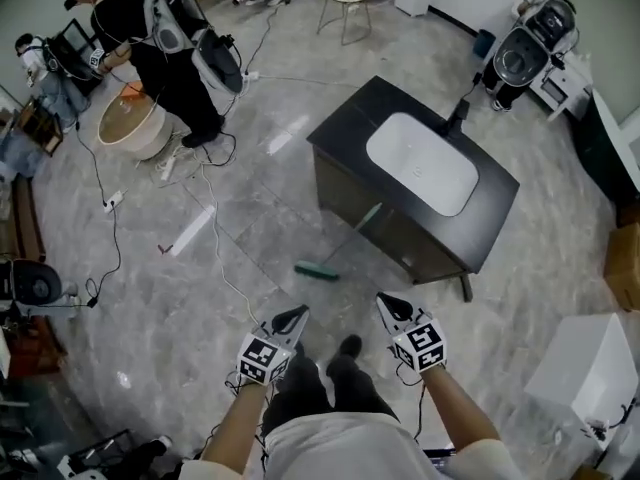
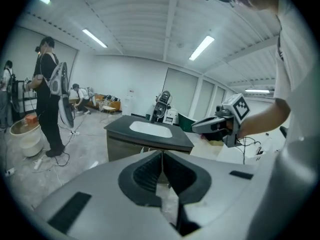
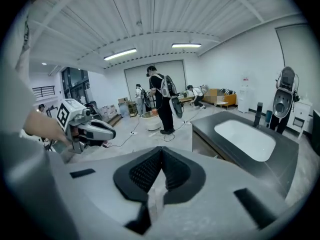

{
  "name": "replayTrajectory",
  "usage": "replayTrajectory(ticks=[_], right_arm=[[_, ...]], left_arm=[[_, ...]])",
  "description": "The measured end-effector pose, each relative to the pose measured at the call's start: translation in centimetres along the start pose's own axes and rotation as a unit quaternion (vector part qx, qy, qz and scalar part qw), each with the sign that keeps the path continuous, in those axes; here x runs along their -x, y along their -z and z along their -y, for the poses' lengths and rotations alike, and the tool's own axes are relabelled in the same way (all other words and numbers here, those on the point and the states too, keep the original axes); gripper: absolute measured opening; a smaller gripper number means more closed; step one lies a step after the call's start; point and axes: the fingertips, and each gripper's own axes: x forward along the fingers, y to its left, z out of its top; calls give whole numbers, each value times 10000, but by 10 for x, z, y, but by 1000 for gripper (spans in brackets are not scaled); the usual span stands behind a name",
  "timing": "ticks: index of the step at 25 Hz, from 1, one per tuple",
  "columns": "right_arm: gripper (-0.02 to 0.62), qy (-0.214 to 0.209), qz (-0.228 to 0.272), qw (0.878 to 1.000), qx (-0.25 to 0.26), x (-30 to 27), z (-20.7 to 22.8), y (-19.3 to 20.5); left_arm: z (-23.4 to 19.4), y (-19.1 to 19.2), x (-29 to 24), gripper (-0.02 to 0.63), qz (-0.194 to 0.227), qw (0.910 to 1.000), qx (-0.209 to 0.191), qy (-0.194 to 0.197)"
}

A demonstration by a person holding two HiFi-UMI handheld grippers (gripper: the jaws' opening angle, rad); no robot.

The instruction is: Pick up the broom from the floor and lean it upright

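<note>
The broom stands on the floor with its green head (image 1: 318, 271) down and its thin handle (image 1: 362, 225) leaning up against the front of the black vanity cabinet (image 1: 345, 123). Both grippers hover close to the person's body, well short of the broom. My left gripper (image 1: 298, 315) is shut with nothing in it, and its pads (image 2: 150, 171) meet at the tip. My right gripper (image 1: 386, 301) is also shut and empty, its fingers (image 3: 172, 171) pressed together. Each gripper shows in the other's view: the right gripper (image 2: 212, 126) and the left gripper (image 3: 95, 130).
The cabinet holds a white sink (image 1: 420, 173) with a dark tap. People stand at the far left beside a round tub (image 1: 128, 126). Cables (image 1: 112, 228) trail over the grey floor. A chair (image 1: 345, 6) stands at the back, a white box (image 1: 585, 373) at the right.
</note>
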Motion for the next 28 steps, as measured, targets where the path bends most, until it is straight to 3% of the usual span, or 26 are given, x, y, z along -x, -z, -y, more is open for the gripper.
replayTrajectory(ticks=[7,17,22,28], right_arm=[[-2,368,273,9989,-37,55,-63,-21],[-2,940,702,9931,34,117,-147,-29],[-2,1119,822,9903,53,147,-162,-22],[-2,1163,992,9882,-78,172,-152,-23]], left_arm=[[32,-21,86,11,365,9993,48,22],[59,-23,152,11,506,9981,-96,328],[79,-21,167,11,442,9971,-301,537],[96,-27,174,11,509,9968,-334,526]])
